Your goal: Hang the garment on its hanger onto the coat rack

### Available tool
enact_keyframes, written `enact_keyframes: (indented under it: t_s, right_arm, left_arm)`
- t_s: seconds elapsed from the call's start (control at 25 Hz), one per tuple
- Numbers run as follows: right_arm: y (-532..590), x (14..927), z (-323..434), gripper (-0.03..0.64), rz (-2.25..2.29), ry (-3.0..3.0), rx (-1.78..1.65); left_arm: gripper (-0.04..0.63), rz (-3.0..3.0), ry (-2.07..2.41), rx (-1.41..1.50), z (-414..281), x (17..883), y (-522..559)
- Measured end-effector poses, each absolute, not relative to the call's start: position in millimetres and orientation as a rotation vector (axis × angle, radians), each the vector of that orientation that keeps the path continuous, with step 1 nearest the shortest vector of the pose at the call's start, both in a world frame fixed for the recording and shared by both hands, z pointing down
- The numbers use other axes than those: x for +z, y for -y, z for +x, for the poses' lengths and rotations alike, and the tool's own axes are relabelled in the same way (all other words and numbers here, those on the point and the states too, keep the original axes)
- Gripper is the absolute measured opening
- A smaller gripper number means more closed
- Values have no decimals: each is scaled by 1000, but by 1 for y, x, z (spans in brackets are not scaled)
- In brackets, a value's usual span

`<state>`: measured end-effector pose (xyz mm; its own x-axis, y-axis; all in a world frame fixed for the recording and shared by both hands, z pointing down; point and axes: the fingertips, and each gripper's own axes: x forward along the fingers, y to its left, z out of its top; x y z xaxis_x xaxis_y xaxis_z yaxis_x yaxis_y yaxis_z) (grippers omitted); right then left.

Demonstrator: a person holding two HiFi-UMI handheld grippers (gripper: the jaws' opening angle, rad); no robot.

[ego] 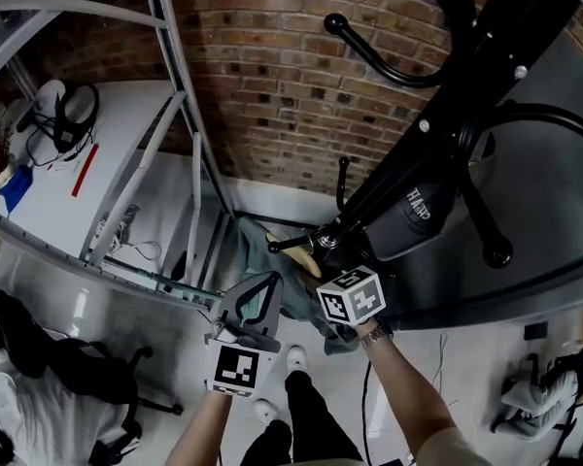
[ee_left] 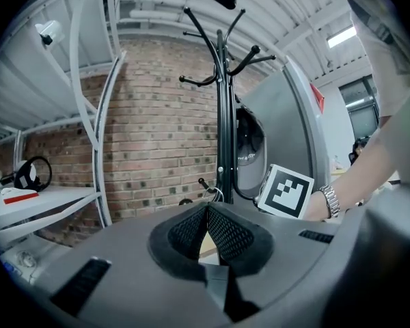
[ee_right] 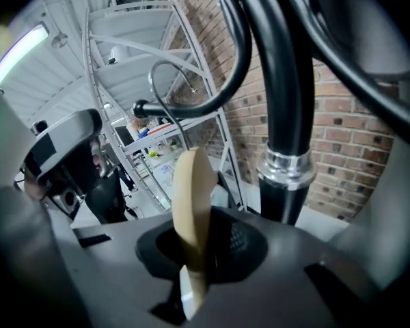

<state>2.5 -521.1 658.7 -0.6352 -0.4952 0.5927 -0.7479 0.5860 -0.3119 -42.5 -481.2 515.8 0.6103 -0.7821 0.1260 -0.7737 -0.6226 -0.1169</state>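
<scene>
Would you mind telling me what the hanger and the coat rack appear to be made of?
The hanger: likely wood, pale tan and matt, with a thin wire hook that looks metal. The coat rack: probably painted metal tube, glossy black, with highlights and a silvery collar.

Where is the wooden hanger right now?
The wooden hanger is clamped in the right hand-held gripper, at the centre of the right gripper view, just left of the black pole of the coat rack.
</scene>
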Motion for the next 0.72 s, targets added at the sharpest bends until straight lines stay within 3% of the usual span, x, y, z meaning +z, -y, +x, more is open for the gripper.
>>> enact_keyframes:
  t_s: [0.72]
  right_arm:
    - [541,691,8,41,1116,2332,715]
  left_arm:
    - [2,-2797,-1425,-291,-53,542,491]
